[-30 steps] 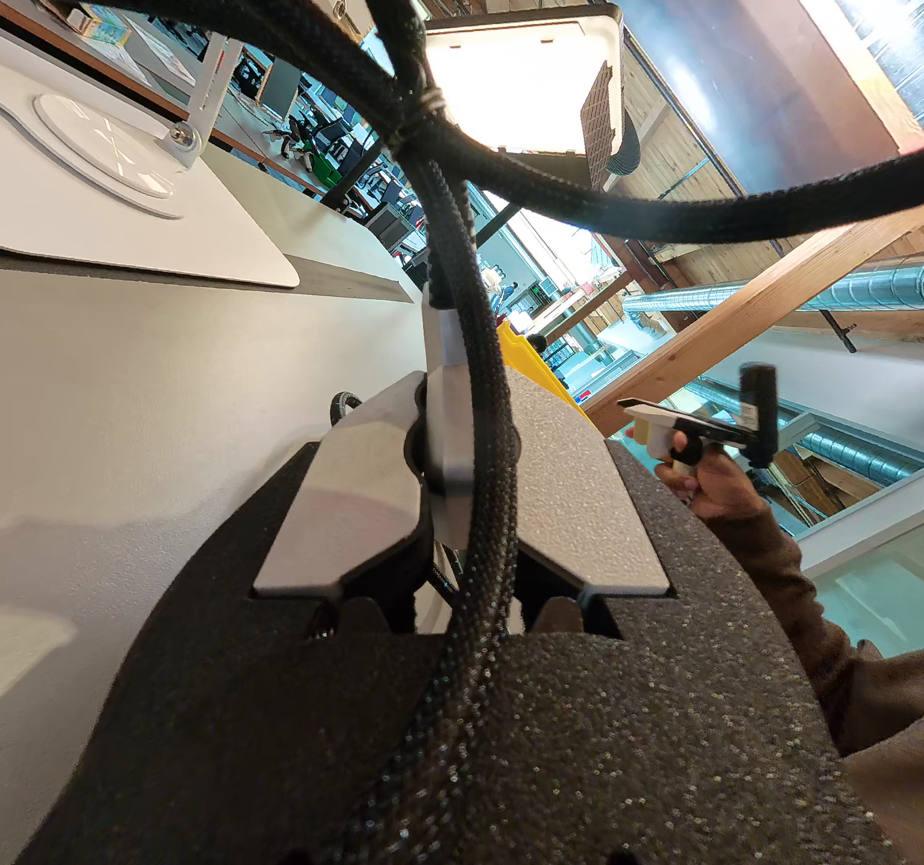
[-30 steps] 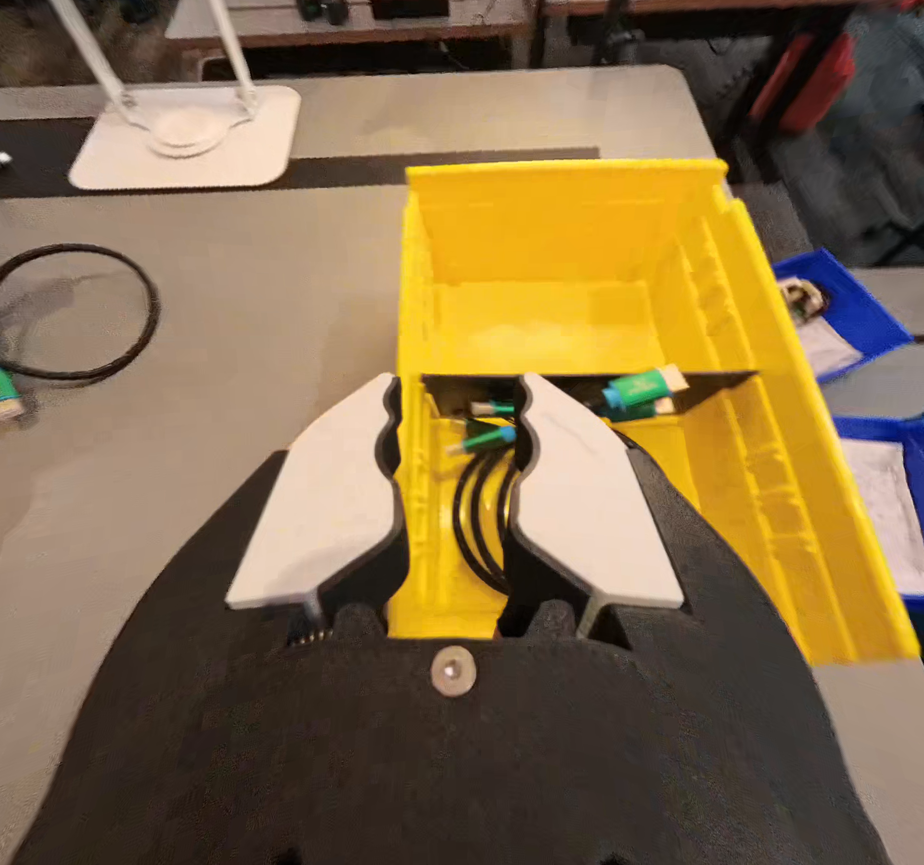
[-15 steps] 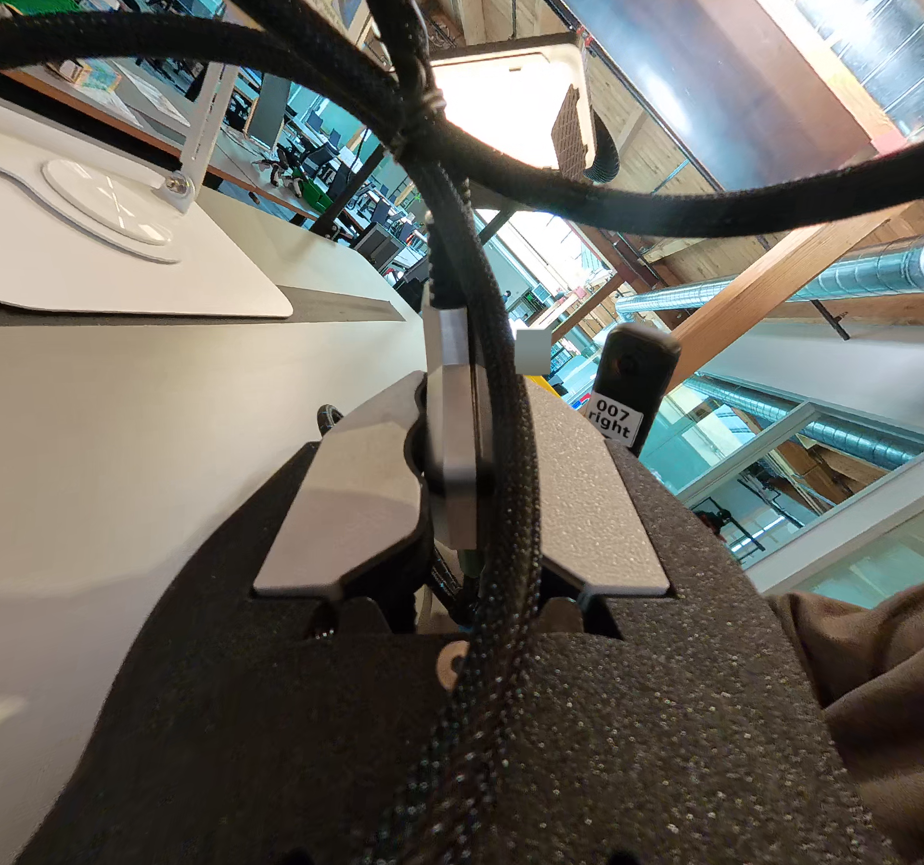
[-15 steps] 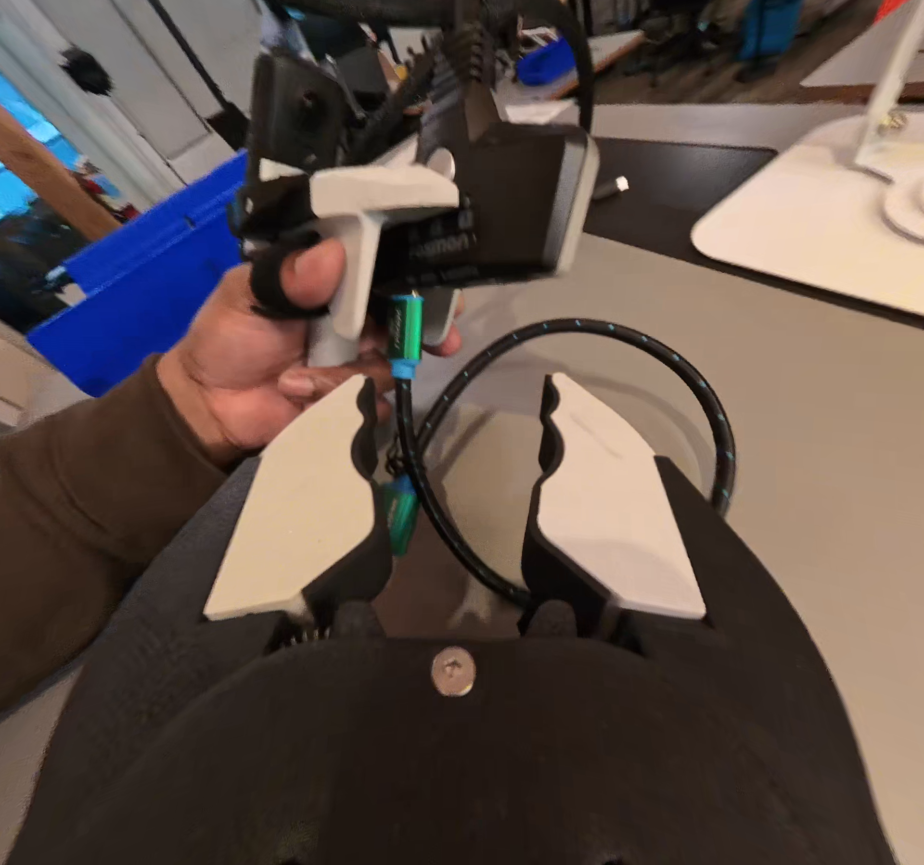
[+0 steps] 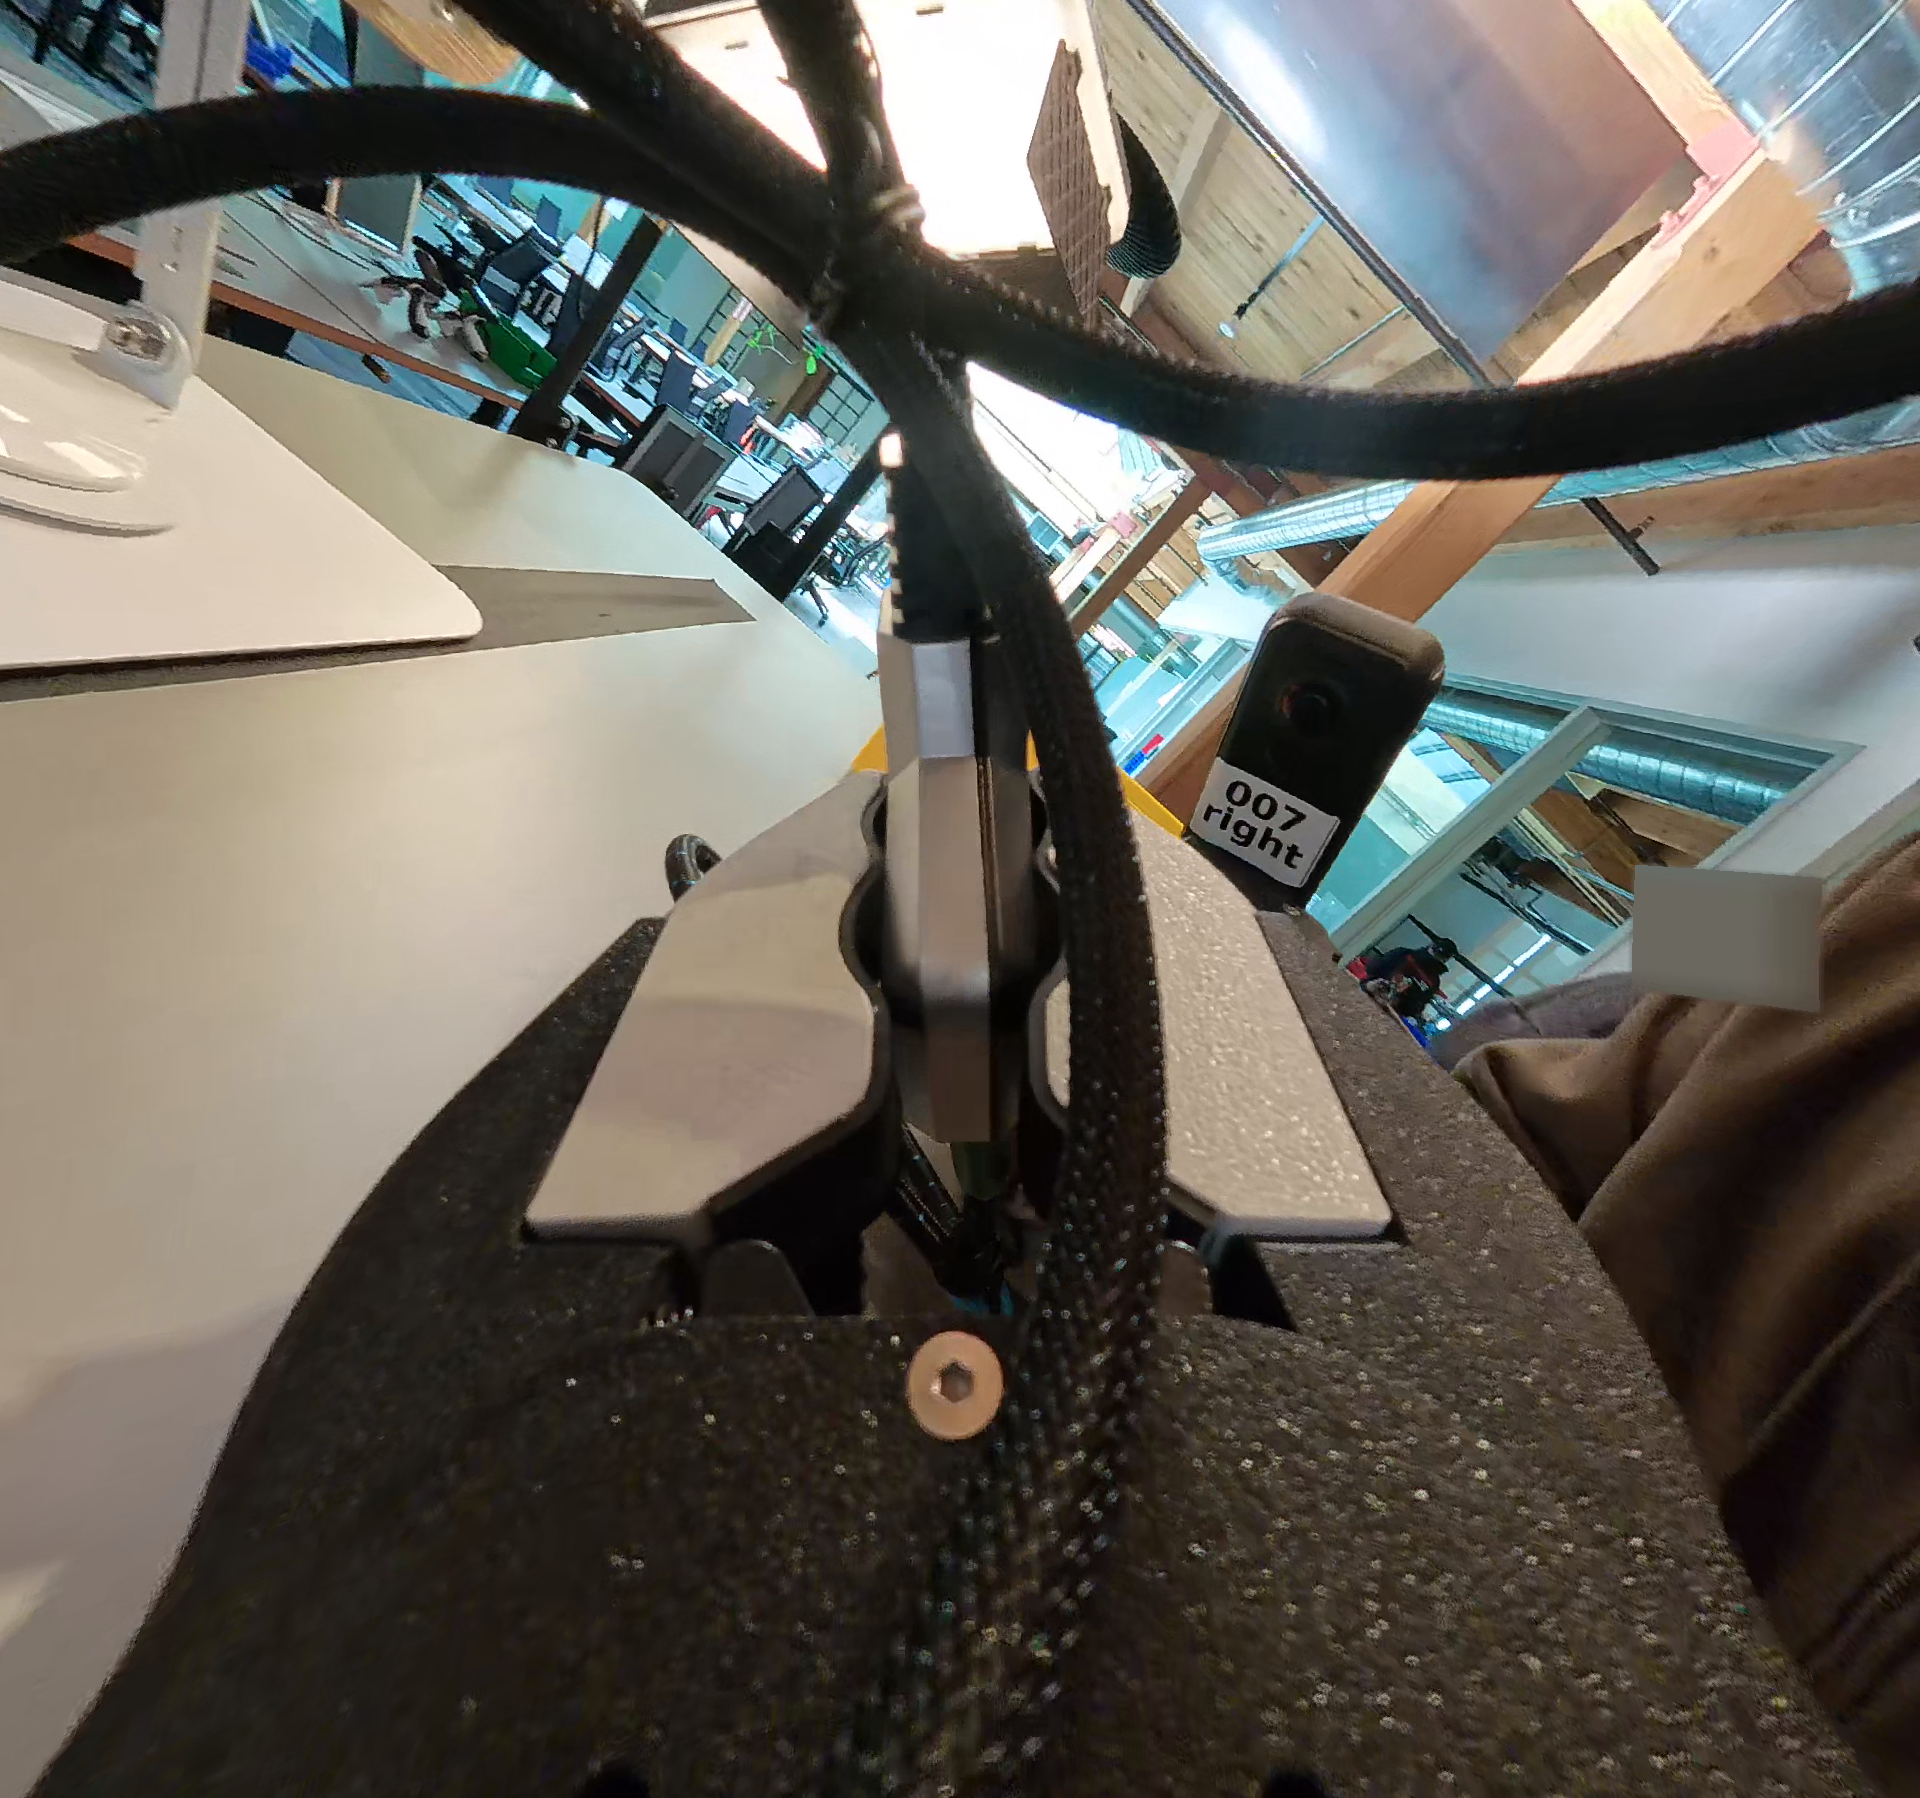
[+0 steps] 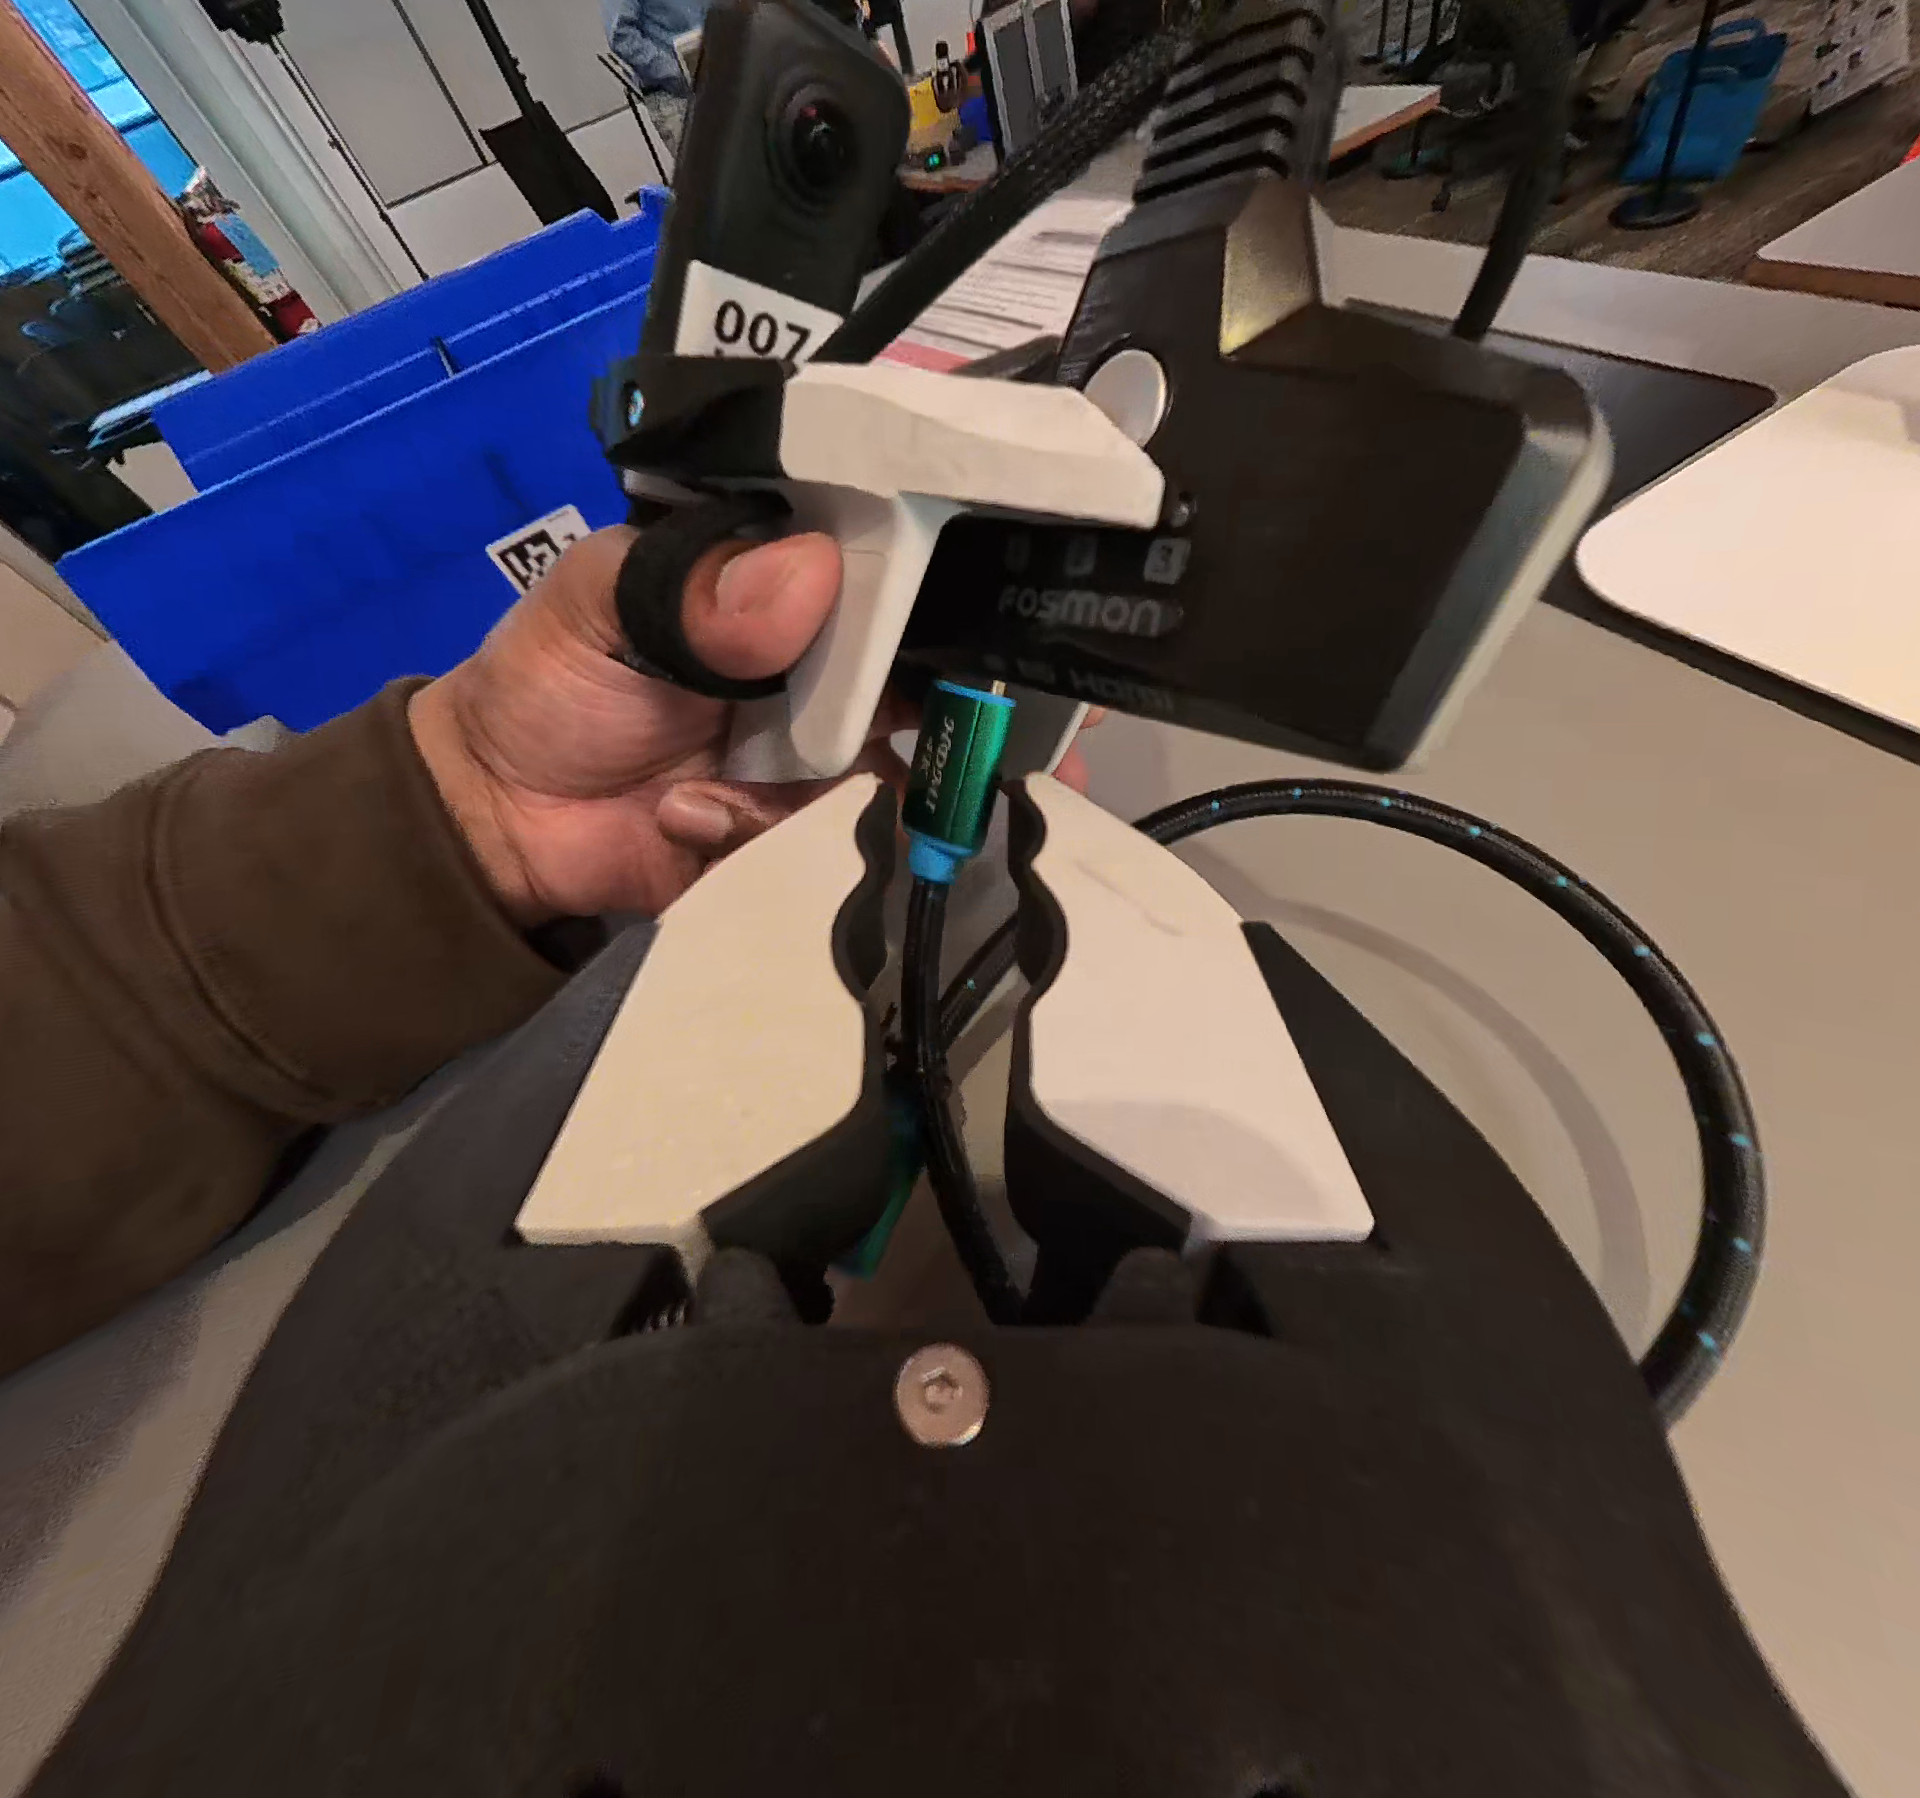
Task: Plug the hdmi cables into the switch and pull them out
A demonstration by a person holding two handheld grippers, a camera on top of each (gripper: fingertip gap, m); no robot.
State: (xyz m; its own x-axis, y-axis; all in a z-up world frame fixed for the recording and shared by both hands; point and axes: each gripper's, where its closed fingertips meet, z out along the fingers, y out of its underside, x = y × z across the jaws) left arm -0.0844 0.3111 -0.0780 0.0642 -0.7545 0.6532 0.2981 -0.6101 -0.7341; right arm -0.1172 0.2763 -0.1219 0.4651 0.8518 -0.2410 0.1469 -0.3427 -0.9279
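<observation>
Left claw [image 5: 961, 917] clamped on a black switch box [image 6: 1299, 543], propped above the tabletop [image 6: 1558, 813] at twelve o'clock. Right claw [image 6: 951, 813] narrowed around a green plug [image 6: 956, 761], pads just clear, plug tip at the box's underside socket.

An open-plan workshop or lab office: long grey worktables [image 5: 312, 813]; blue storage bins [image 6: 395, 460]; exposed timber beams [image 5: 1455, 522] and metal ducts [image 5: 1683, 772] overhead (many desks and chairs [image 5: 665, 418] behind).
</observation>
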